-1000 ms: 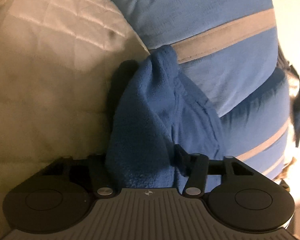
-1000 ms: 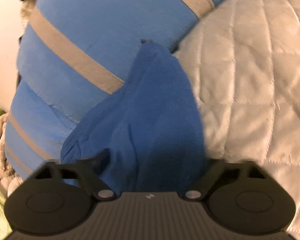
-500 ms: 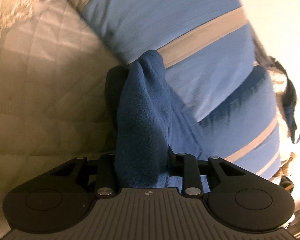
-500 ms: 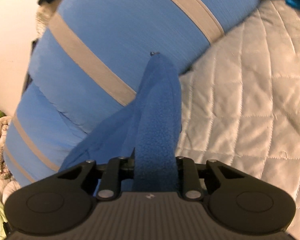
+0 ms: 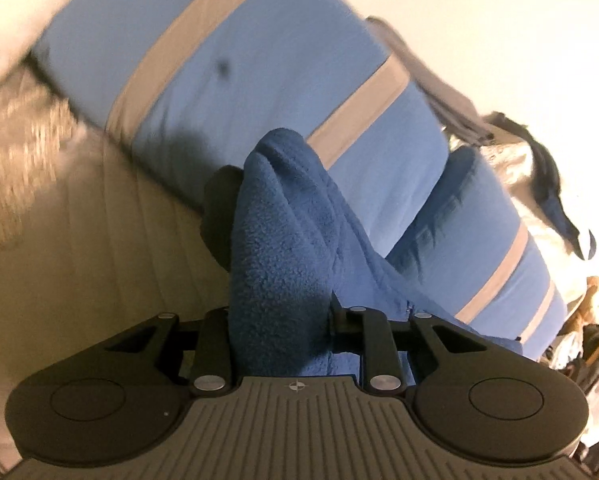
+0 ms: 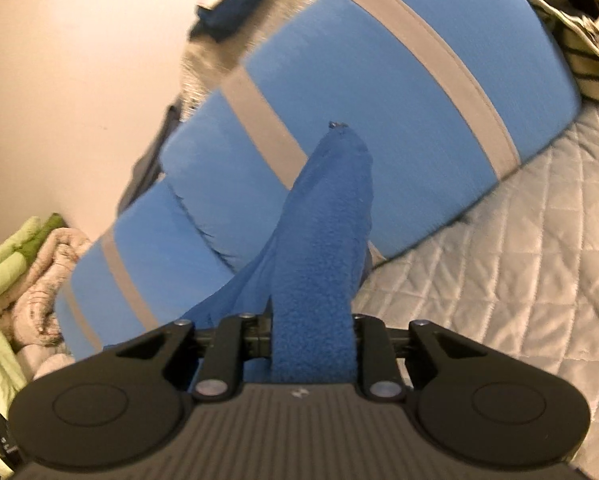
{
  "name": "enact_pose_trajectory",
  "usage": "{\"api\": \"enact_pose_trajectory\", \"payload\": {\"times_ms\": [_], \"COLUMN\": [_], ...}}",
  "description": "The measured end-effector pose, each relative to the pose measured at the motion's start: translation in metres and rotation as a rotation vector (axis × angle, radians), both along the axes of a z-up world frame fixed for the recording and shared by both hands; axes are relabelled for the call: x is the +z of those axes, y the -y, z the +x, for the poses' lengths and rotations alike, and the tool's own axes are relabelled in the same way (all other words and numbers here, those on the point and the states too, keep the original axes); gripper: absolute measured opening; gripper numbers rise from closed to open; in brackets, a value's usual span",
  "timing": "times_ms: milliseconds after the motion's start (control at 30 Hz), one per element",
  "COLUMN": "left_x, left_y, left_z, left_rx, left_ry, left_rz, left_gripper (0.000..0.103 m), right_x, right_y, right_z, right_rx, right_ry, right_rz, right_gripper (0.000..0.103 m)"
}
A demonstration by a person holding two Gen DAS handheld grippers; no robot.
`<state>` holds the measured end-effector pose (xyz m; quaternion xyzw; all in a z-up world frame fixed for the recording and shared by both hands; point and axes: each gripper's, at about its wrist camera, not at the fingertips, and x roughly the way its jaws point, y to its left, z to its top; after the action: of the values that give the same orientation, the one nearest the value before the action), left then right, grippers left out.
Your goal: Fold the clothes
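A dark blue fleece garment (image 5: pixel 283 248) is bunched between the jaws of my left gripper (image 5: pixel 279 200) and hides the fingers. The same fleece (image 6: pixel 323 240) is pinched in my right gripper (image 6: pixel 331 168), also covering its fingers. Both grippers are shut on the fleece and hold it lifted above the quilted bed cover (image 6: pixel 499 280). The cloth hangs between the two grippers, trailing right in the left wrist view and left in the right wrist view.
Light blue pillows with grey stripes (image 5: pixel 291 72) (image 6: pixel 379 80) lie behind the fleece. A pale wall (image 6: pixel 79 60) is beyond. Folded green and beige cloths (image 6: pixel 15 272) are stacked at the left of the right wrist view. Dark clothes (image 5: pixel 547 184) lie past the pillows.
Both grippers have risen and tilted up with the fleece; the jaws have closed tighter on it. More pillow and wall show, less quilt.
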<state>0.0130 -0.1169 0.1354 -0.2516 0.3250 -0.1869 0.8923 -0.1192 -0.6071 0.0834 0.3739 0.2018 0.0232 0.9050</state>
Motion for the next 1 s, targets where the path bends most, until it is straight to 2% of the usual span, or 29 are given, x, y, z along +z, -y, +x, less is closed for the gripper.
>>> {"api": "enact_pose_trajectory", "payload": {"times_ms": [200, 467, 867, 900, 933, 967, 1000], "left_x": [0.04, 0.072, 0.094, 0.091, 0.087, 0.082, 0.075], "left_y": [-0.022, -0.07, -0.137, -0.14, -0.141, -0.143, -0.14], "left_z": [-0.006, -0.014, -0.023, -0.02, -0.016, -0.012, -0.005], "left_rx": [0.016, 0.086, 0.163, 0.172, 0.181, 0.191, 0.223], "left_ry": [0.05, 0.072, 0.149, 0.171, 0.197, 0.223, 0.221], "left_rz": [0.054, 0.105, 0.159, 0.184, 0.216, 0.248, 0.319], "left_gripper": [0.026, 0.026, 0.026, 0.028, 0.031, 0.041, 0.053], "right_x": [0.02, 0.037, 0.046, 0.047, 0.047, 0.043, 0.04], "right_y": [-0.026, -0.085, -0.17, -0.176, -0.183, -0.193, -0.202], "right_z": [-0.003, 0.005, 0.026, 0.027, 0.03, 0.034, 0.038], "right_rx": [0.027, 0.109, 0.221, 0.229, 0.228, 0.213, 0.198], "right_ry": [0.037, 0.074, 0.095, 0.095, 0.092, 0.06, 0.028], "right_rz": [0.004, -0.019, -0.017, -0.024, -0.044, -0.102, -0.161], "right_gripper": [0.022, 0.021, 0.021, 0.022, 0.027, 0.051, 0.066]}}
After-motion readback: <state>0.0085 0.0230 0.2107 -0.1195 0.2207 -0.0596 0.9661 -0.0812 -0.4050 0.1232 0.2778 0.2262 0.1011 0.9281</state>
